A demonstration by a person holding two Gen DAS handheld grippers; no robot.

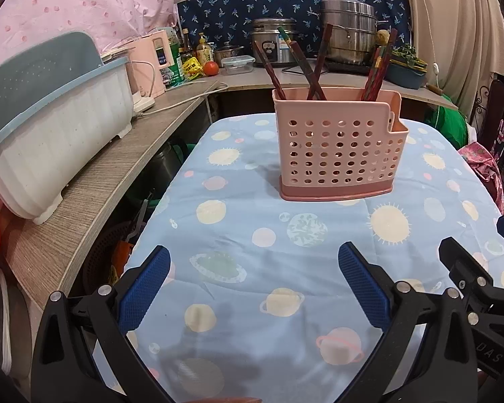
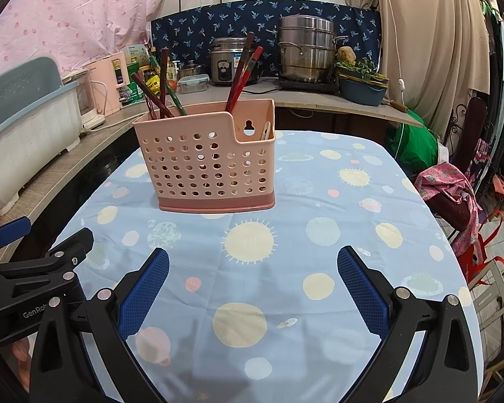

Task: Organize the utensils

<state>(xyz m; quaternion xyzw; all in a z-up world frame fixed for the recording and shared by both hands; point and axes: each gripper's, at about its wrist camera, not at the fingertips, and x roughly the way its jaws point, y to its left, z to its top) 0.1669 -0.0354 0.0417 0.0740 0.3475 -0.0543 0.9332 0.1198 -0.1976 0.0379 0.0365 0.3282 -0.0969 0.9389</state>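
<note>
Left gripper [image 1: 253,288] and right gripper [image 2: 252,288] spread apart, empty, planet-print tablecloth [image 2: 319,201], pink caddy [image 2: 205,164], cluttered kitchen counter [image 2: 319,99]

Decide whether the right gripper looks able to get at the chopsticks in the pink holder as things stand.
Probably yes. The right gripper is open and empty, only bare tablecloth lies between it and the holder, and the chopsticks stick up well above the rim.

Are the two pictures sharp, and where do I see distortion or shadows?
Left wrist view: sharp; fisheye bends the wooden counter; soft shadow falls near the left gripper. Right wrist view: the pink utensil holder is crisp; edges curve, corners go dark; faint shadows lie near the right gripper.
</note>
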